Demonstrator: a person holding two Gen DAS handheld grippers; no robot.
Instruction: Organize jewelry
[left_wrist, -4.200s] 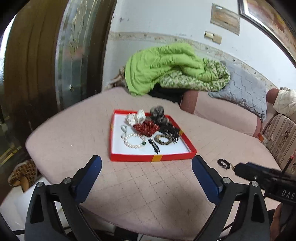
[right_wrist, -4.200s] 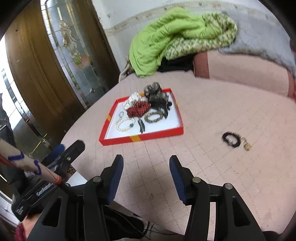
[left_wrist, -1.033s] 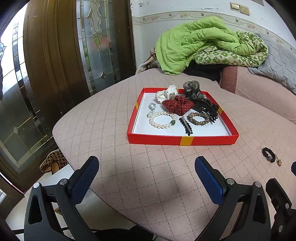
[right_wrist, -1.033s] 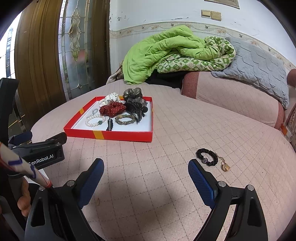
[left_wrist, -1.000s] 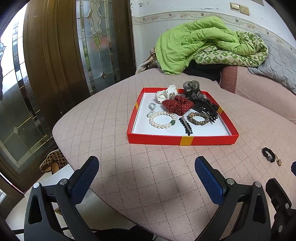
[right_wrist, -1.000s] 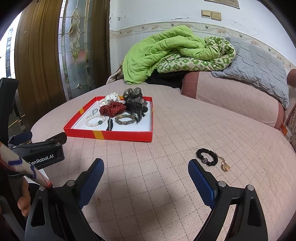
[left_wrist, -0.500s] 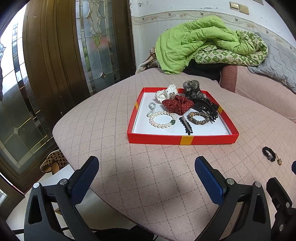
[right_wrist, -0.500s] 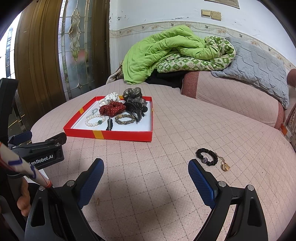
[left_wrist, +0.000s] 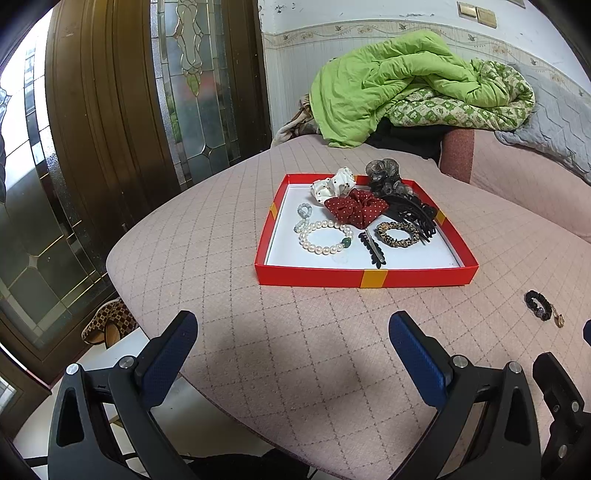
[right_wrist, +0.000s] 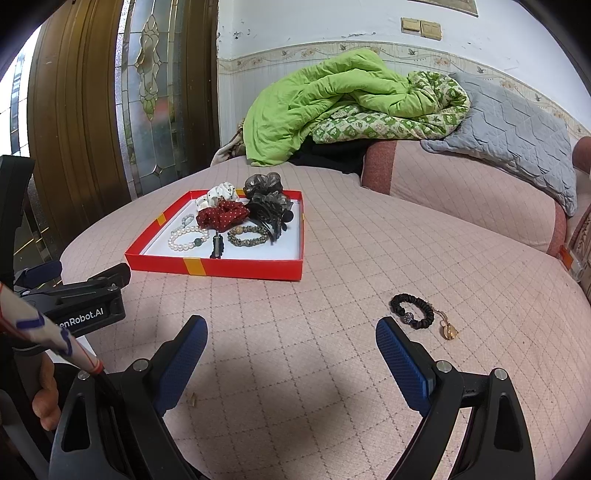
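A red tray with a white floor sits on the pink quilted cushion and holds a pearl bracelet, a red scrunchie, a leopard-print band, a black hair clip and dark hair claws. A black beaded bracelet with a gold pendant lies loose on the cushion, right of the tray. My left gripper hangs open before the tray's front edge. My right gripper is open, its right finger just short of the black bracelet.
A green quilt and a grey pillow are piled at the back. A wooden and stained-glass door stands left. Patterned slippers lie on the floor below the cushion's edge. A hand holds the left tool.
Over four seconds both views swung and levelled, and the right gripper opened wider. In the last second almost nothing moved.
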